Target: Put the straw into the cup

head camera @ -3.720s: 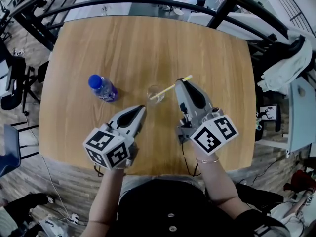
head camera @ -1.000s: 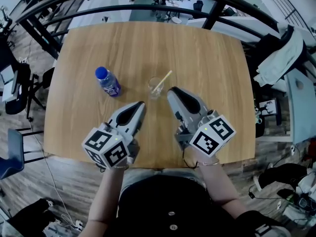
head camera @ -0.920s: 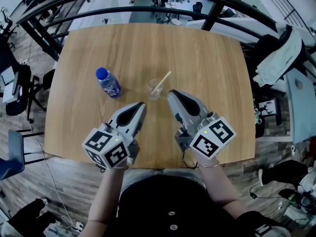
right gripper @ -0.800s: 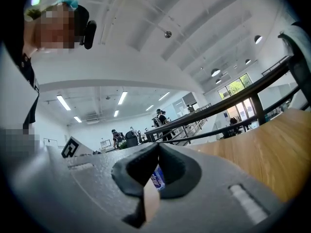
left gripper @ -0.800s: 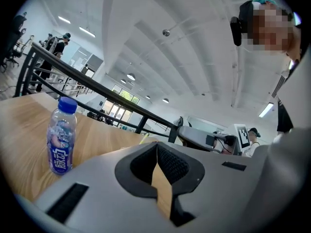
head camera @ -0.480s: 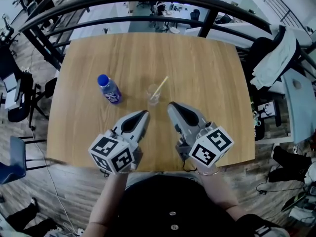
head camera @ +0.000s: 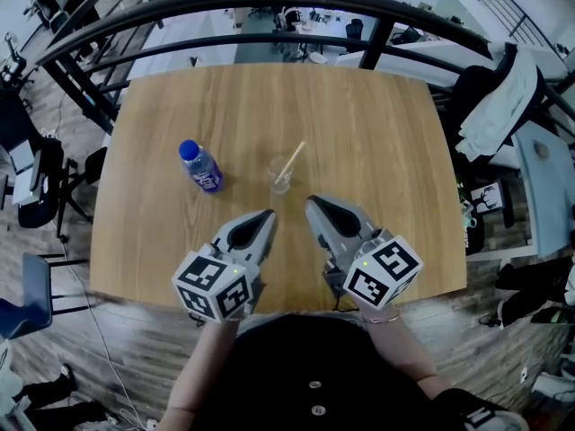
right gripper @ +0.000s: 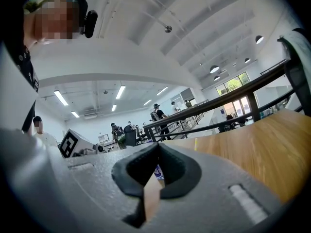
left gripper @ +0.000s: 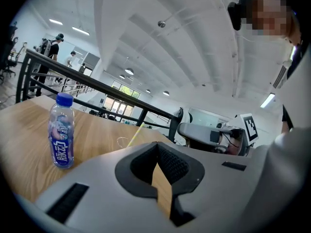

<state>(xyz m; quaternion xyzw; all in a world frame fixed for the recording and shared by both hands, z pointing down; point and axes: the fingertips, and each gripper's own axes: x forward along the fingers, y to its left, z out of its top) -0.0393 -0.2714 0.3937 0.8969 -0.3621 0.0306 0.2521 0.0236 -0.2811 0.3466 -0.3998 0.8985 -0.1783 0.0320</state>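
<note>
While straw (head camera: 291,158) stands tilted in cup (head camera: 280,177) at frame centre, left gripper (head camera: 268,215) and right gripper (head camera: 311,206) hover just below, jaws pressed together, empty; bottle (head camera: 201,166) left of cup.

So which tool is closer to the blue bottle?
Left. The left tool sits down-right of the bottle in the head view; the right tool is farther right, past the cup.

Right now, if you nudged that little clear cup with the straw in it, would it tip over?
Probably quite easily: the cup looks small, thin and clear, so likely light. The straw leans out past its rim, which may pull it over that way.
</note>
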